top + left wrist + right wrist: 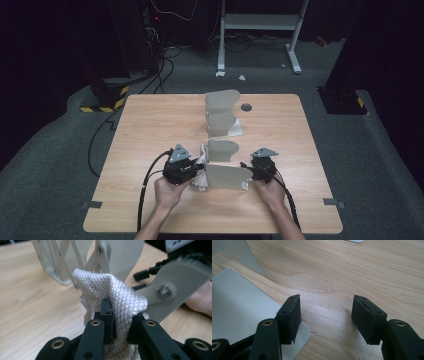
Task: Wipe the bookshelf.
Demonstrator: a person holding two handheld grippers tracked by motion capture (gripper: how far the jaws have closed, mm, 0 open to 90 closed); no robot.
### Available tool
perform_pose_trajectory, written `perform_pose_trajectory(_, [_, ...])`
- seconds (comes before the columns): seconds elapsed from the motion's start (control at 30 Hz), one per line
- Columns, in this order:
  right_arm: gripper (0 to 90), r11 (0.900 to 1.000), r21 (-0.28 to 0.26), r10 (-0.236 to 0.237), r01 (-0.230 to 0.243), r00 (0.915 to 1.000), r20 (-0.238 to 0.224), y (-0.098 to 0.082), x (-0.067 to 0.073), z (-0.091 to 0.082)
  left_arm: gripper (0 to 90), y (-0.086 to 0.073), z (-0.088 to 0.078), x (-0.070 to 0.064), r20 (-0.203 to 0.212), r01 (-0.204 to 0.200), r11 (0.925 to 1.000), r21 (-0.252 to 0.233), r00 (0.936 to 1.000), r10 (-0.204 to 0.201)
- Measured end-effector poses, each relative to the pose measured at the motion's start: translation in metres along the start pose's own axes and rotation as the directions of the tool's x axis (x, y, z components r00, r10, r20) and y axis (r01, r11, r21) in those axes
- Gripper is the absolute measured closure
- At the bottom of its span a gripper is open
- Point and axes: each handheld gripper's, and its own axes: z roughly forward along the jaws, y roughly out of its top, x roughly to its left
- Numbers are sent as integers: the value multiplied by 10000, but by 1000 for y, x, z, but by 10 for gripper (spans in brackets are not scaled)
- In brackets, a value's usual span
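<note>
Pale wood-grain laminate covers the table (150, 150), a squarish top with rounded corners and a small dark round grommet (246, 107) near its far edge. Down its middle stands a grey folding rack (223, 145) of curved panels, running from the far edge toward the person. At the rack's near end, on its left side, a white quilted cloth (112, 295) is bunched up; the left gripper (120, 322) has its jaws pressed together on a fold of it, the diamond-patterned fabric bulging above the pads, with the rack's scissor struts and a grey panel just behind. In the high view that left gripper (192, 167) sits against the cloth (201, 176) beside the nearest panel. The right gripper (247, 170) is at the other side of the same panel; in its own view the right gripper (325, 315) has its jaws spread with bare tabletop between them, its left pad over the rounded corner of a grey panel (239, 312). Around the table lies grey carpet (45, 165); black cables (100, 135) trail across it toward a dark stand with yellow-and-black hazard tape (107, 100), and a white metal frame (260, 30) stands farther back in the dim room.
</note>
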Motion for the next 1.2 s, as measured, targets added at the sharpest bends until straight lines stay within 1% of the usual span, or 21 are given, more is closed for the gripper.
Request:
perform_pose_trajectory(0.1, [406,10000,2,0,0,10000,-3,0,0,0,792,-6,5,1,93,277,9995,168,9996,-279])
perform_pose_trajectory(0.17, [406,10000,2,1,-1,10000,-4,0,0,0,792,-9,5,1,128,301,9991,286,9995,-305])
perform_pose_trajectory(0.27, [406,10000,2,4,-4,10000,-4,0,0,0,789,-9,3,1,165,272,9991,329,9995,-278])
perform_pose_trajectory(0.33, [406,10000,3,3,-3,10000,-4,0,0,0,787,-7,-3,-1,198,344,9994,87,9992,-345])
perform_pose_trajectory(0.37, [406,10000,3,1,-1,10000,-4,0,0,0,787,-5,-6,-3,239,296,9996,-42,9993,-295])
perform_pose_trajectory(0.43, [406,10000,1,2,-2,10000,-4,0,0,0,788,1,-14,-7,173,164,9998,-114,9997,-162])
perform_pose_trajectory(0.57, [406,10000,4,3,-3,10000,-4,0,0,0,789,8,-29,-9,446,296,9983,-509,9986,-273])
perform_pose_trajectory(0.6, [406,10000,3,1,-1,10000,-4,0,0,0,788,10,-32,-10,398,236,9981,-571,9990,-213])
perform_pose_trajectory(0.67, [406,10000,2,2,-2,10000,-3,0,0,0,789,14,-37,-13,304,161,9978,-638,9994,-142])
perform_pose_trajectory(0.83, [406,10000,3,2,-2,10000,-2,0,0,0,788,20,-44,-15,425,77,9964,-846,9991,-41])
perform_pose_trajectory(0.9, [406,10000,3,5,-5,10000,0,0,0,0,788,20,-44,-17,341,-75,9970,-765,9994,101])
perform_pose_trajectory(1.07, [406,10000,2,10,-10,10000,7,0,0,0,788,11,-41,-18,270,-34,9984,-557,9996,49])
perform_pose_trajectory(1.13, [406,10000,2,10,-10,10000,8,0,0,0,787,4,-37,-20,232,-97,9994,-326,9997,104])
perform_pose_trajectory(1.2, [406,10000,3,7,-7,10000,8,0,0,0,787,-3,-28,-21,261,-52,10000,-9,9996,52])
